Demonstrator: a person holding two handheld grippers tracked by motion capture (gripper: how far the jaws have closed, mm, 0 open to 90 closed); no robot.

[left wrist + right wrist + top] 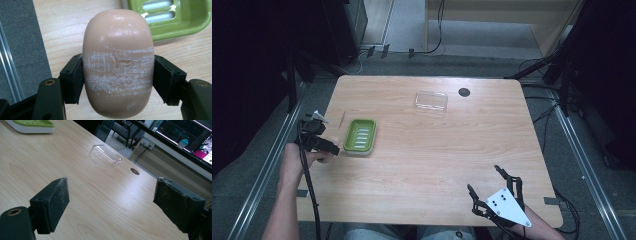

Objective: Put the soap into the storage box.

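Soap is pinched by the left gripper, just beside the green dish. Best lower it level into the dish's hollow before letting go. Right gripper idles, fingers spread, well apart from the dish.

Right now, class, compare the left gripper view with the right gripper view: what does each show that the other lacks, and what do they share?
Left gripper view alone: a peach bar of soap, scuffed white, clamped between the left tongs. Right gripper view alone: the right tongs open with nothing between them, a clear plastic lid, a dark round hole in the tabletop, and screens beyond. Both: the green soap dish and the wooden table.
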